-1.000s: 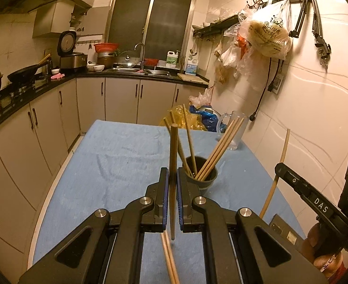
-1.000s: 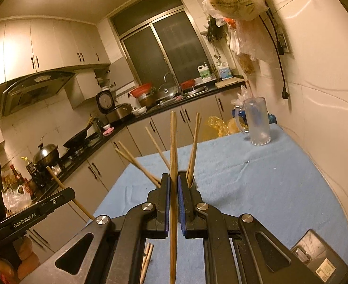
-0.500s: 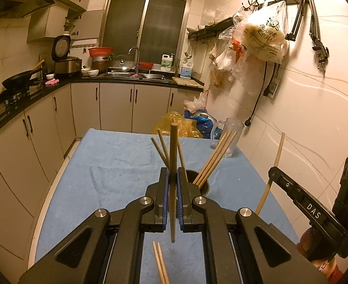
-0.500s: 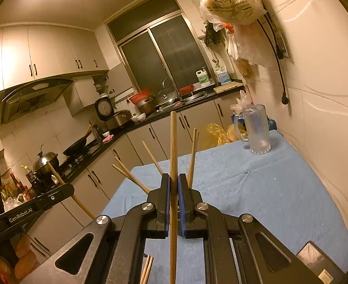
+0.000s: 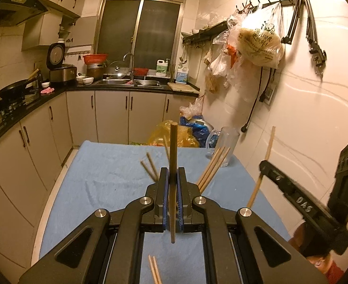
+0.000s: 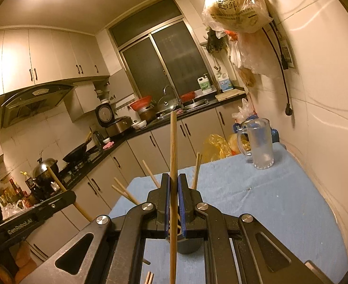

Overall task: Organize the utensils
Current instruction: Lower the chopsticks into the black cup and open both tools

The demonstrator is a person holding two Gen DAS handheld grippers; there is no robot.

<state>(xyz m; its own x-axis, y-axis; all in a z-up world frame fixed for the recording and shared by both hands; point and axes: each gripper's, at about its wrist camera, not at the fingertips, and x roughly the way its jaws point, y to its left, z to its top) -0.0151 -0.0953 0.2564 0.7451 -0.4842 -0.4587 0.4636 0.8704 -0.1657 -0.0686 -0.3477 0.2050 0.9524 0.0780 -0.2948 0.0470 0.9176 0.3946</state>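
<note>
Each pair of tongs, left and right, clamps one upright wooden chopstick above the dark round cup on the blue-clothed surface; lowered off-line, either could strike standing sticks and tip it

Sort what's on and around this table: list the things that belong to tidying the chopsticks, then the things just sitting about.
Job:
left gripper, shut on a chopstick
right gripper, shut on a second chopstick
dark cup with chopsticks in it
loose chopsticks on the cloth

Lying about:
glass mug
hanging bags
</note>
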